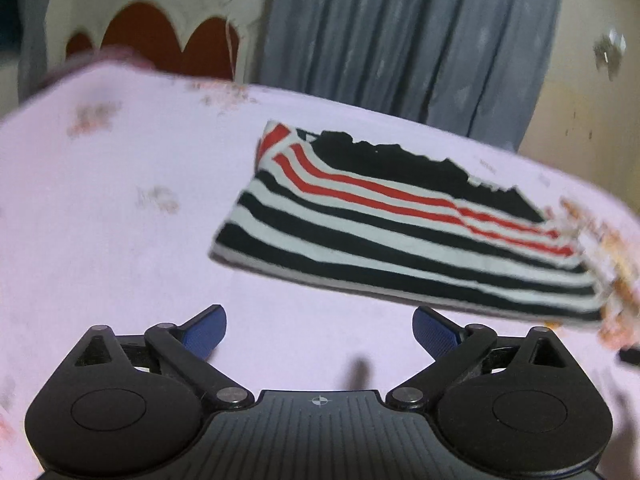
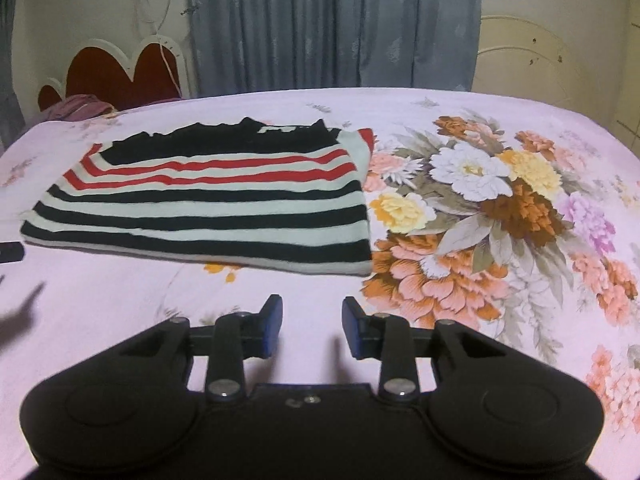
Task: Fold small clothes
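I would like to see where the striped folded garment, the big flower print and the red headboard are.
Black, white and red striped folded garment [image 2: 208, 200]: right wrist view, middle stripes.
Large flower print on the pink bedsheet [image 2: 480, 208]: right wrist view, centre blooms.
Red scalloped headboard [image 2: 116, 76]: right wrist view, red panel.

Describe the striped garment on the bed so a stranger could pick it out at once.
Start at the bed with the pink floral bedsheet. Just left of its big printed bouquet lies the striped top, flat and squared up, beyond both open grippers. It is the only thing with bold bands: black and pale stripes near its hem, red ones higher, solid black at the neck.
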Available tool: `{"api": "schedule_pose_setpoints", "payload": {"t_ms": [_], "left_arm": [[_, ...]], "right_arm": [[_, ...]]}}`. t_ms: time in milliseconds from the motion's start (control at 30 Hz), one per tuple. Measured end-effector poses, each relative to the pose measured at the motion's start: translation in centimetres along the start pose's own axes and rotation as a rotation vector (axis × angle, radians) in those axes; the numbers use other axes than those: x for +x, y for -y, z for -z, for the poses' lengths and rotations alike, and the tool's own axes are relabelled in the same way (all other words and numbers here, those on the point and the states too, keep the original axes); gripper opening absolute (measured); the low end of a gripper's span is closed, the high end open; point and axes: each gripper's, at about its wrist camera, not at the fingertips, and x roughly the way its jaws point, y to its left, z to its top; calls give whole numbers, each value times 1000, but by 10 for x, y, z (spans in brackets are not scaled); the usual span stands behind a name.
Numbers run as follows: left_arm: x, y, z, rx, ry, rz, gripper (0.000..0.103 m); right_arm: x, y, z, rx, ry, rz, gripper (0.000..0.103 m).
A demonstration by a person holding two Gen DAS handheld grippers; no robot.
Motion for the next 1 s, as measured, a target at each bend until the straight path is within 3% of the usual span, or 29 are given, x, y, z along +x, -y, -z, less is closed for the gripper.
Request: {"api": "schedule_pose_setpoints", "payload": {"t_ms": [33, 67, 167, 400, 500, 733, 767, 833, 900, 1000], "left_arm": [[2, -4, 1, -49, -11, 14, 79], [6, -9, 2, -109, -28, 33, 77], [18, -27, 5, -288, -46, 52, 77], [49, -53, 5, -568, -10, 125, 77], [64, -57, 0, -626, 24, 127, 77], [93, -57, -24, -660, 67, 101, 75], [99, -58, -31, -640, 53, 107, 70], [110, -59, -40, -599, 19, 86, 37], [120, -68, -45, -614, -10, 113, 27], [117, -70, -47, -616, 5, 139, 20]], "right_arm": [[-1, -1, 0, 2, 0, -4, 31], [-2, -2, -1, 1, 1, -9, 26], [-1, -2, -7, 11, -5, -32, 17], [11, -6, -36, 32, 21, -58, 15], [27, -15, -51, 34, 17, -76, 14], [83, -56, -95, 34, -15, -145, 4], [91, -64, -101, 25, -20, -154, 4], [108, -80, -112, 7, -34, -168, 4], [123, -93, -119, -11, -50, -176, 4], [139, -109, -123, -31, -76, -187, 3]]}}
